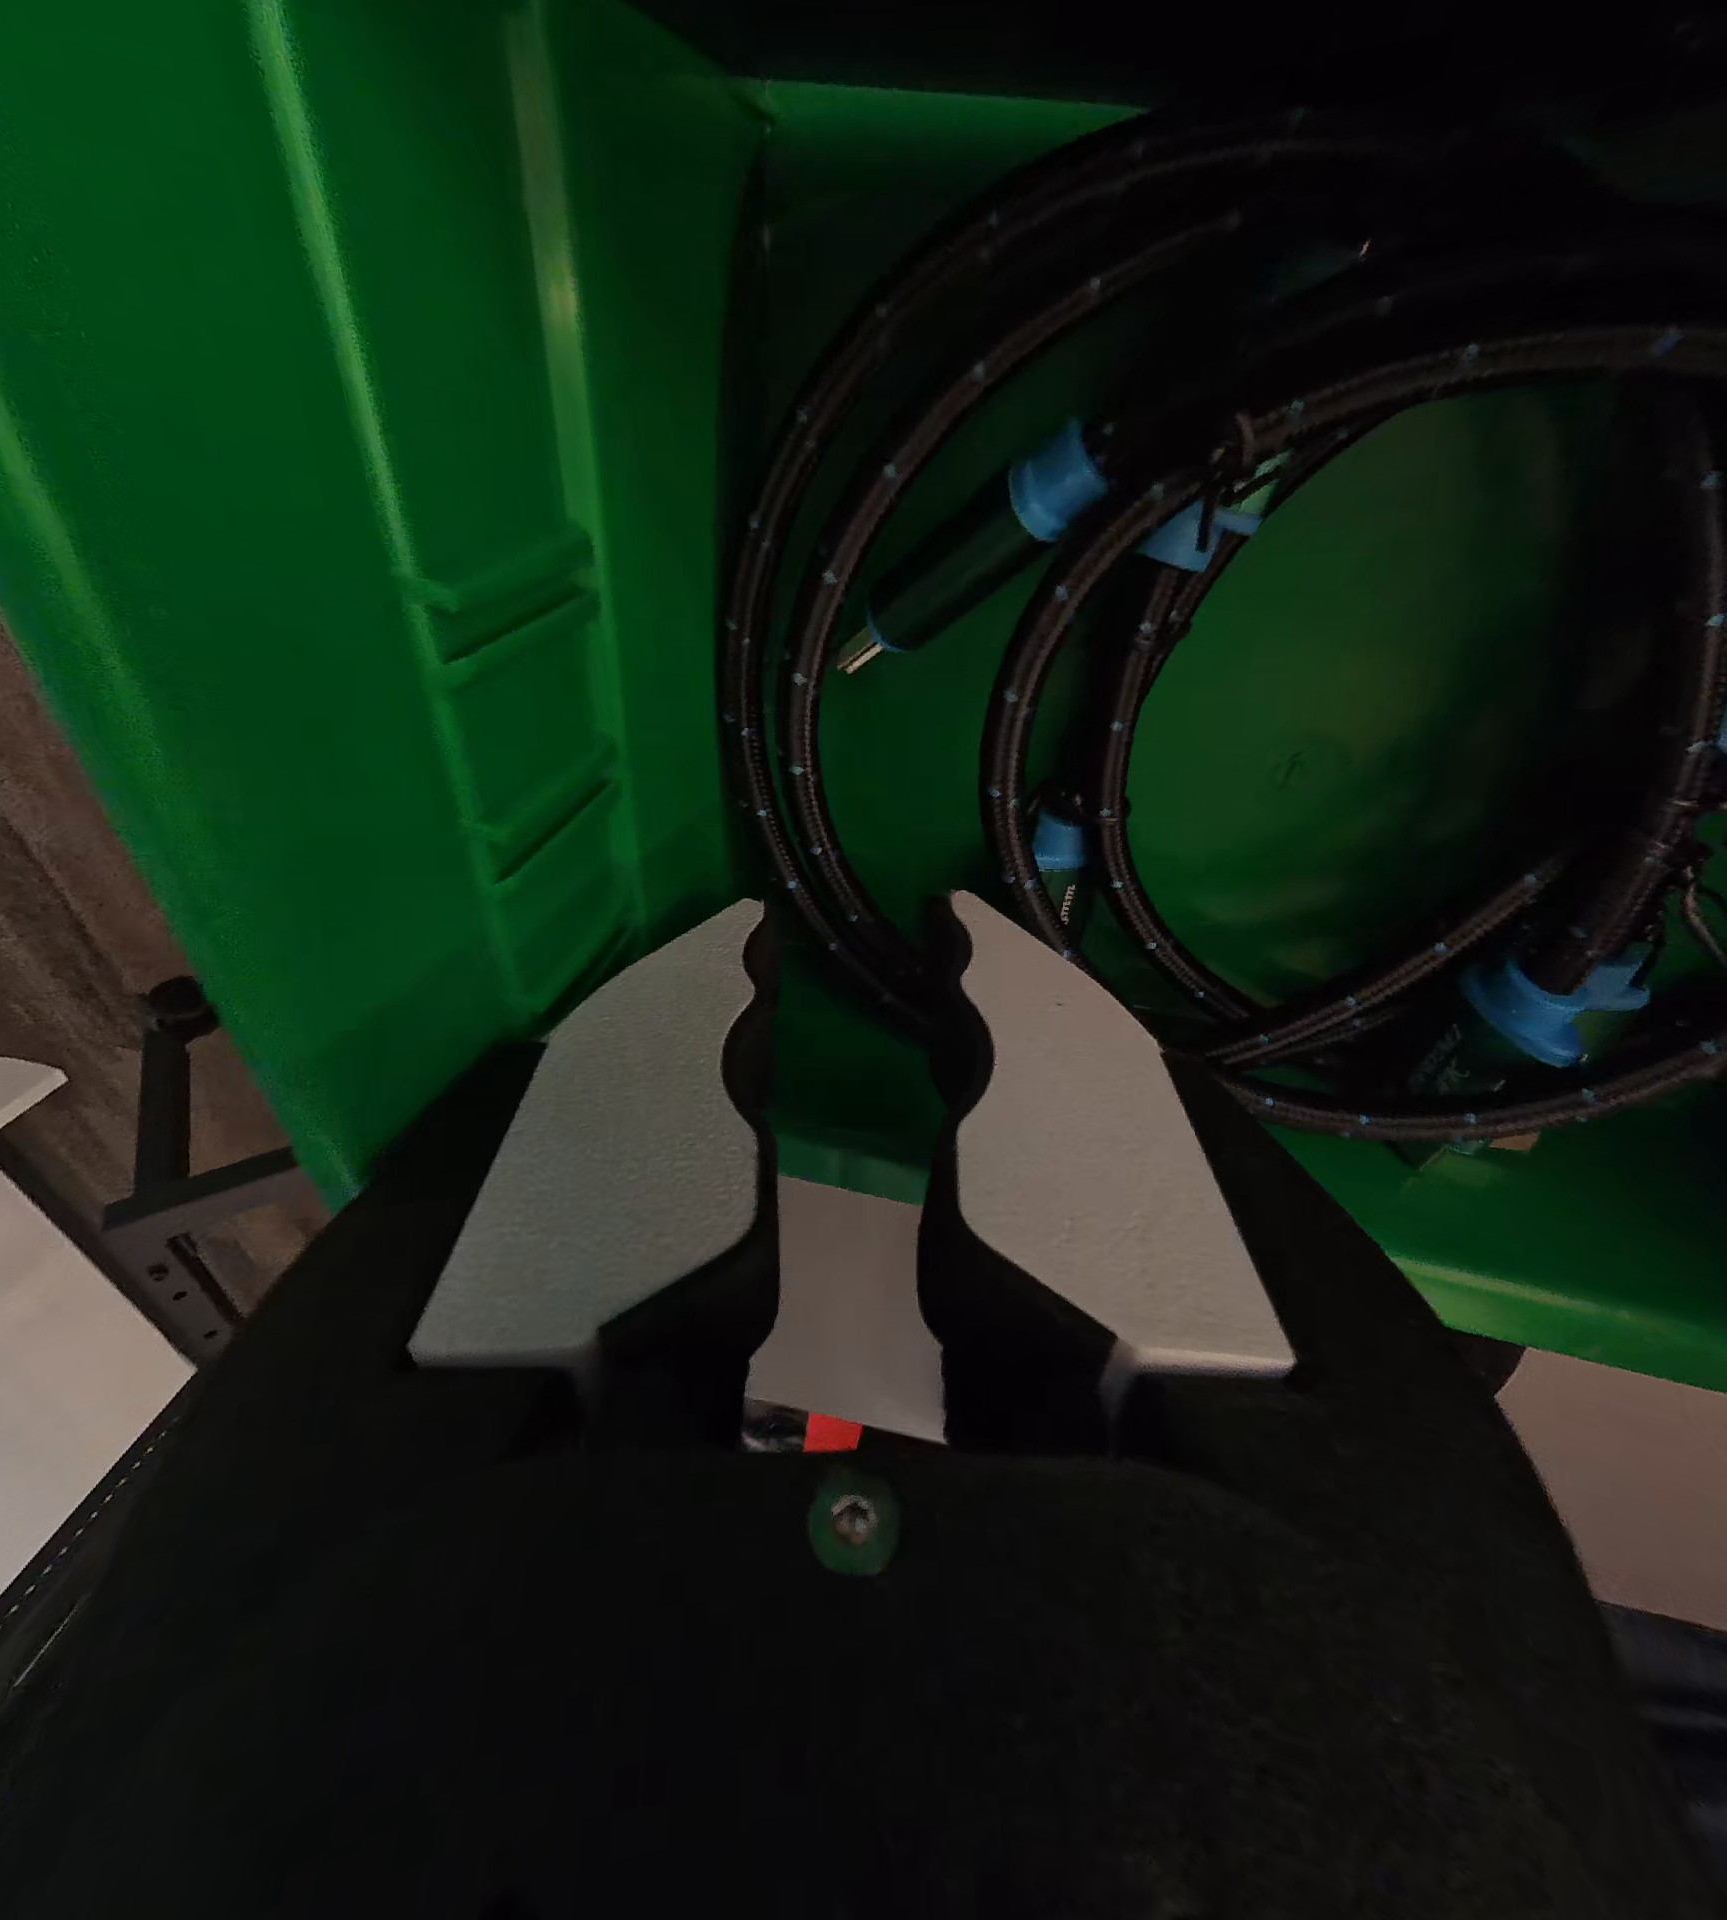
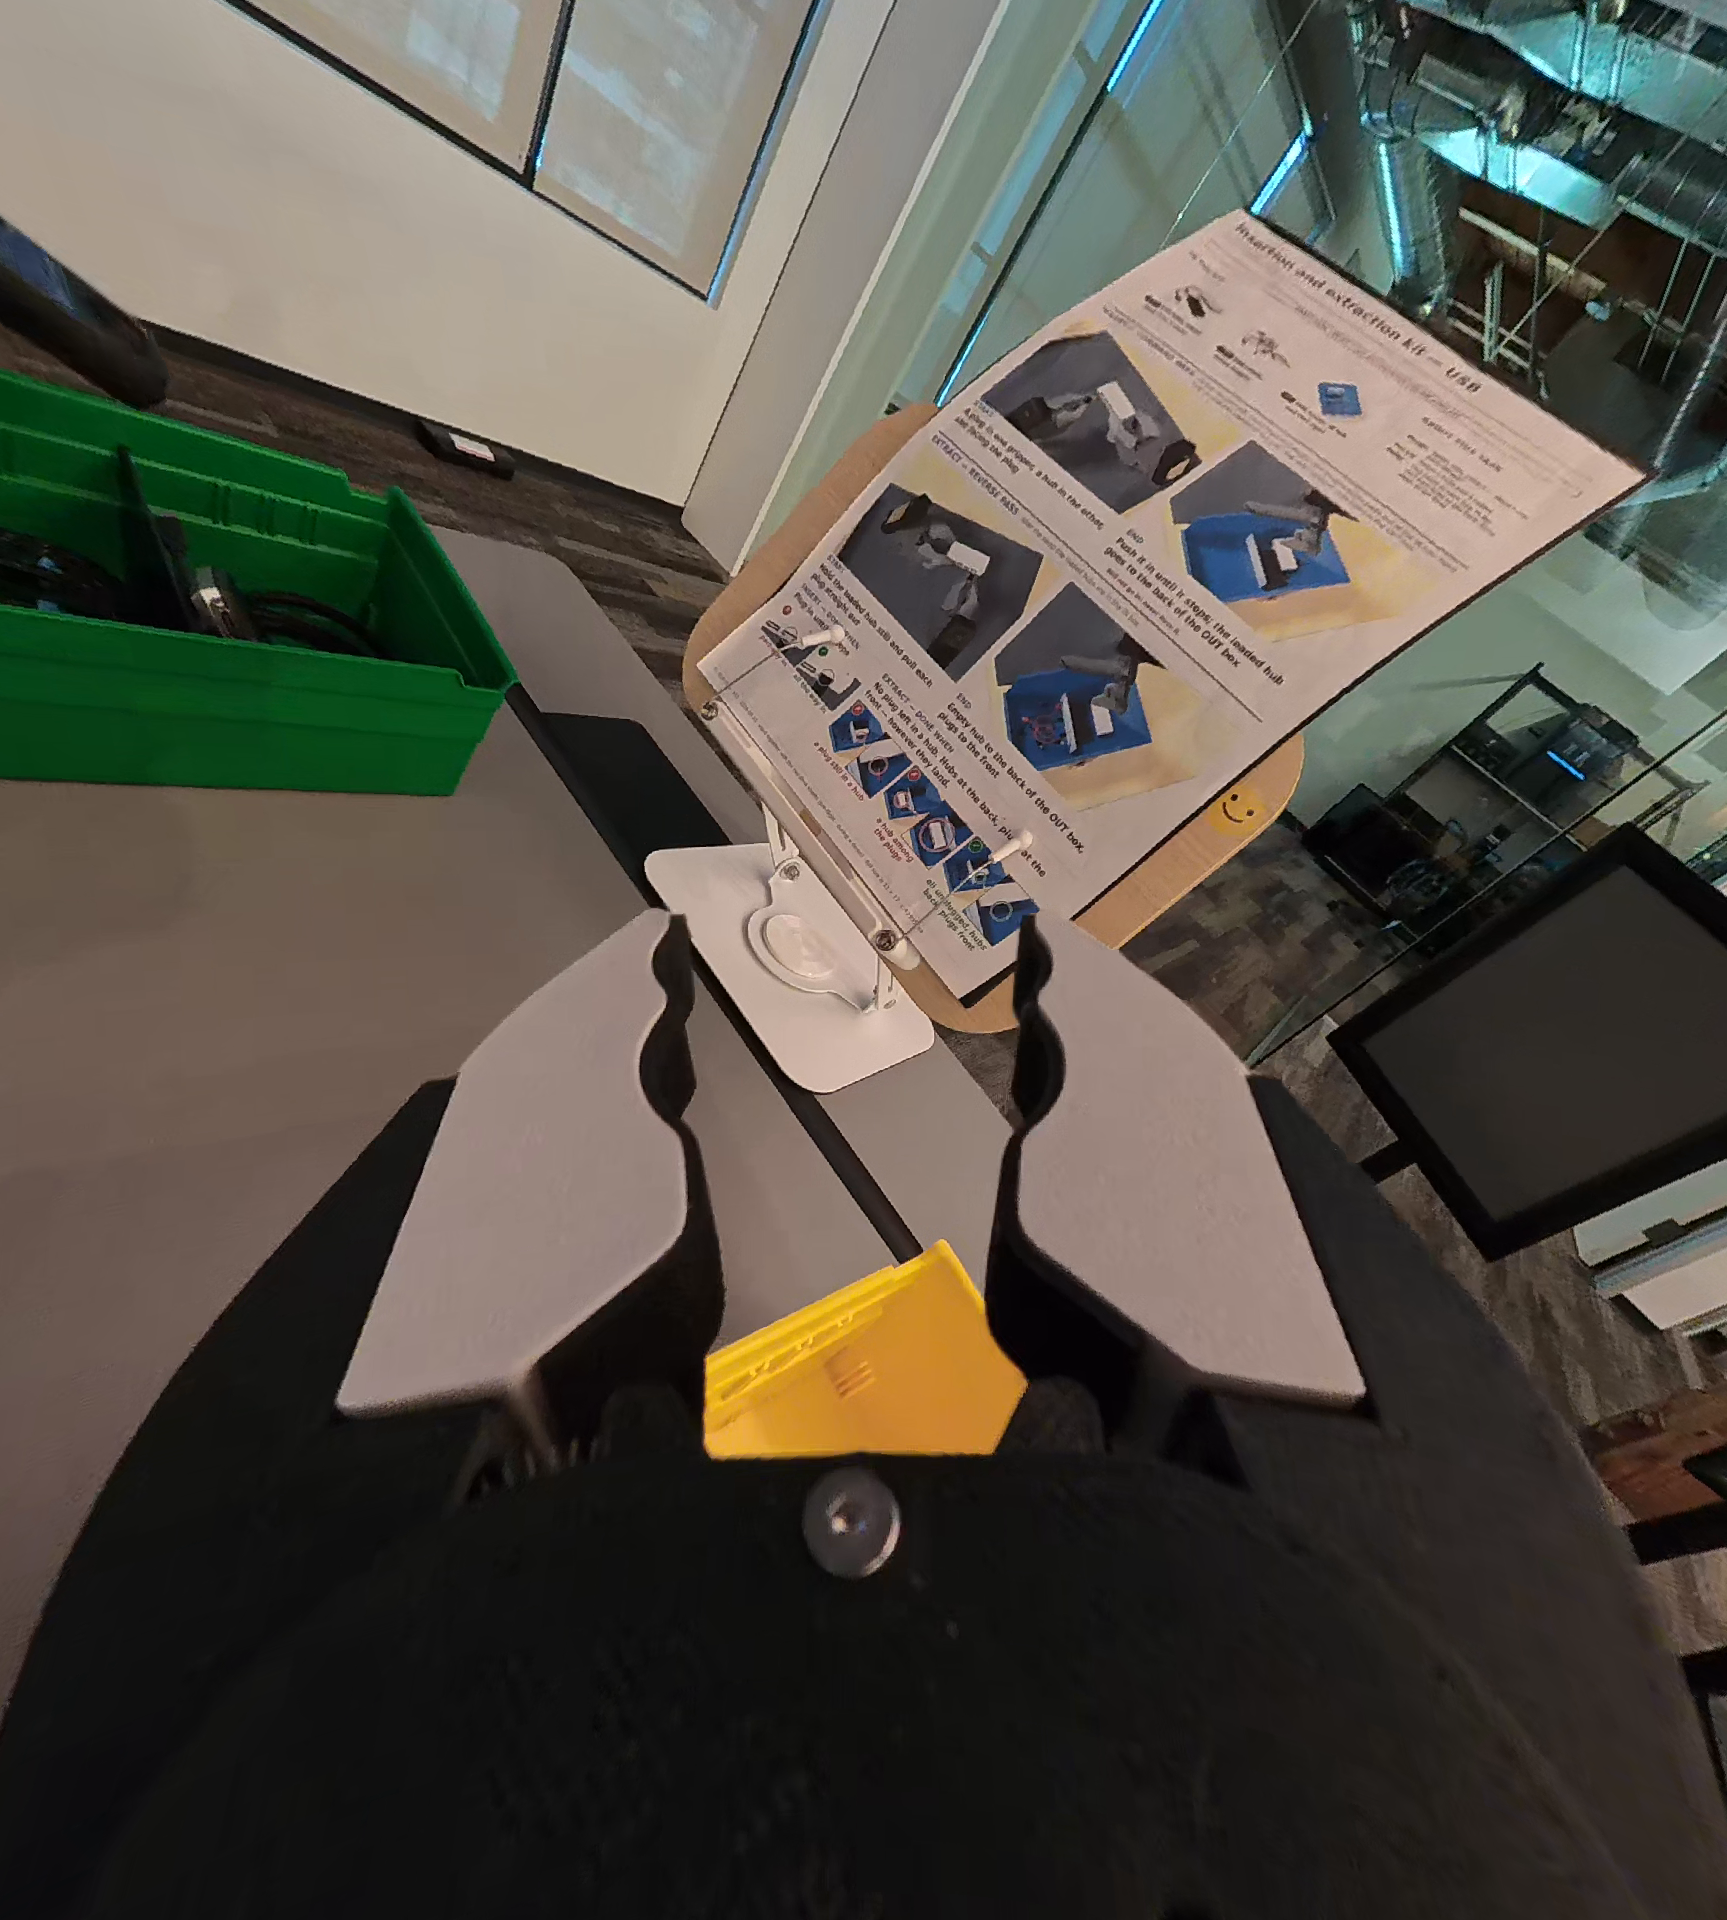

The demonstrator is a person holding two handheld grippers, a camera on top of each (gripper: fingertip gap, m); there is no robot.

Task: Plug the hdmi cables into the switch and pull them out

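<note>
Several black braided HDMI cables (image 1: 807, 644) lie coiled in a green bin (image 1: 371, 416). One plug (image 1: 952, 566) with a blue collar points its metal tip down-left; another plug (image 1: 1524, 1023) lies at the lower right. My left gripper (image 1: 854, 914) hovers over the bin's near edge, open with a narrow gap and empty, its tips just above the coils. My right gripper (image 2: 851, 930) is open wide and empty over the grey table (image 2: 215, 1039). The green bin (image 2: 163, 707) sits far left of it, with a dark boxy item (image 2: 215, 613) inside; I cannot tell if that is the switch.
A printed instruction sheet (image 2: 1098, 623) on a white stand (image 2: 817, 997) stands at the table's far edge. A yellow bin corner (image 2: 859, 1361) shows below the right gripper. A dark monitor (image 2: 1607, 1029) stands to the right. A black rack (image 1: 163, 1174) is left of the bin. My right fingertips sit around 60 cm from my left ones. My left gripper's tips are some 6 cm from the plug (image 1: 952, 566).
</note>
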